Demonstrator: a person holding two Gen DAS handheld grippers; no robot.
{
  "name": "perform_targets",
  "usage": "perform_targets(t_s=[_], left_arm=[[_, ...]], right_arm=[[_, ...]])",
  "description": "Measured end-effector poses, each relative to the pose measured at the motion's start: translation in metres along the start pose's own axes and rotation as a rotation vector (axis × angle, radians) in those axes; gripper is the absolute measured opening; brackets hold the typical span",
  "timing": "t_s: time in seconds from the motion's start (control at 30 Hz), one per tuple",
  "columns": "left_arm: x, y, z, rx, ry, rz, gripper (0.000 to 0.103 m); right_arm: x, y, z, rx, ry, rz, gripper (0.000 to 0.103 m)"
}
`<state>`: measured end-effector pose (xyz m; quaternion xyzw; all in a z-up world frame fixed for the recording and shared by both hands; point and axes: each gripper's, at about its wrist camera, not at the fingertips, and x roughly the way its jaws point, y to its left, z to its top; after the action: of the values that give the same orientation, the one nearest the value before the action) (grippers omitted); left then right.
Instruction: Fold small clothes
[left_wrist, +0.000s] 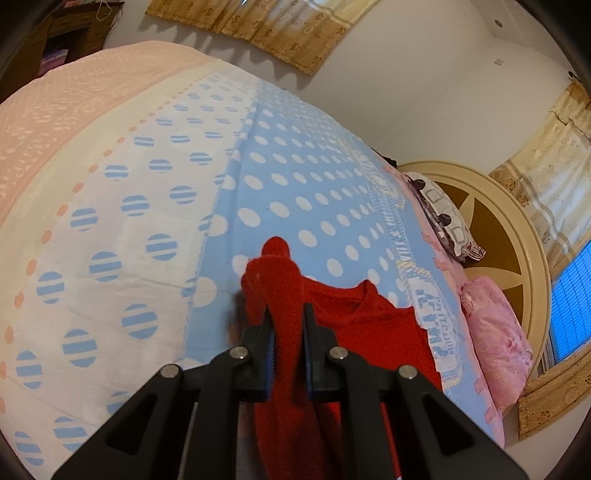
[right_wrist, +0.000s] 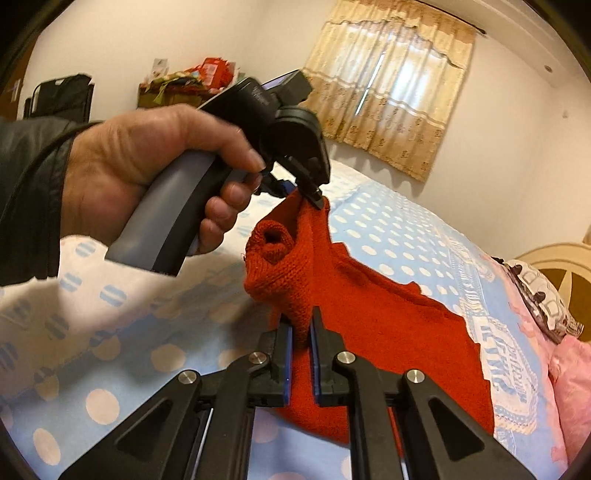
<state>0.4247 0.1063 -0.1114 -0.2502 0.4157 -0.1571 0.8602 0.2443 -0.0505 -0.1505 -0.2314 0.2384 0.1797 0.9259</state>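
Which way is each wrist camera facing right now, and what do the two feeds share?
Left wrist: on the left gripper, looking down its fingers over the dotted blanket toward the headboard; only its fingers show.
Right wrist: on the right gripper, facing the curtained window; the left hand shows, holding its gripper.
Shared: the red knit garment, clamped by both grippers, and the blanket.

The left gripper (left_wrist: 288, 328), black with blue-padded fingers, is clamped on a bunched fold of the red knitted garment (right_wrist: 388, 325). The right gripper (right_wrist: 301, 332) is likewise clamped on the garment's edge, below the left. A bare hand (right_wrist: 147, 170) in a dark sleeve grasps the left gripper's grey handle.
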Motion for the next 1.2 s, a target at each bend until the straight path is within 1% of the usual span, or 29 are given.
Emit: perform_targets(t_s=[0.23,0.57,0.97,1.2], left_arm=[[0.001,-0.029,0.003,0.037,-0.018,-0.014,0.012],[0.006,-0.065,0.005,0.082,-0.023,-0.020,0.012],[0.029,-0.116,-0.004,0.133,0.000,-0.030,0.012],[0.047,-0.144,-0.010,0.167,0.021,-0.036,0.012]], right_arm=[[-0.005,-0.015,-0.005,0.069,-0.018,-0.018,0.007],[-0.019,-0.041,-0.014,0.172,-0.030,-0.030,0.006],[-0.031,-0.079,-0.034,0.291,-0.014,-0.048,0.006],[-0.033,-0.105,-0.048,0.387,0.010,-0.045,0.006]])
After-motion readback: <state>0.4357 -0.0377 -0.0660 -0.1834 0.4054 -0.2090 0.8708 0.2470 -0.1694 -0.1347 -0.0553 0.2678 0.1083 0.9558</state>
